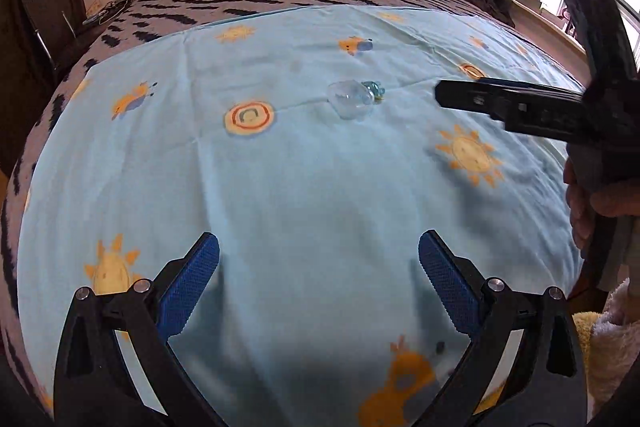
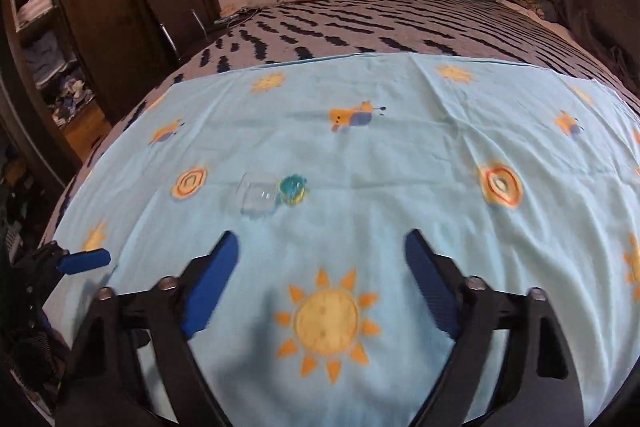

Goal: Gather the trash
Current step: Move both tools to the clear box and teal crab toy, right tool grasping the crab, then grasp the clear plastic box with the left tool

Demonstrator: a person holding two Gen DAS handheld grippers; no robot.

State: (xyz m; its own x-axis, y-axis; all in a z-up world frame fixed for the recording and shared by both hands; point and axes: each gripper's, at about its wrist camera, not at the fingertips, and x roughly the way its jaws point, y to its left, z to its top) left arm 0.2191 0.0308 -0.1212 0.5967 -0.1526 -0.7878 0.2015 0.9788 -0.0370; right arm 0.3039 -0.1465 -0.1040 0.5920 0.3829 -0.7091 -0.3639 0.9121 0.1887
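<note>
Left wrist view: clear plastic cup (image 1: 351, 99) is lying on its side mid light-blue sheet (image 1: 280, 187), w/ a crumpled teal wrapper (image 1: 374, 89) touching its far side. Left gripper (image 1: 319, 259) & right gripper (image 2: 321, 255) are hovering near, jaws spread, empty. Cup is probably light, thin, crushable; pinching the rim gently looks best.

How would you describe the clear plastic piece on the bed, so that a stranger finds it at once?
Look at the light blue sheet with sun prints, spread over the striped bed cover. Near its middle lies a clear plastic piece, just right of an orange ring print. It is transparent, unlike the small teal and yellow item touching its right side.
</note>
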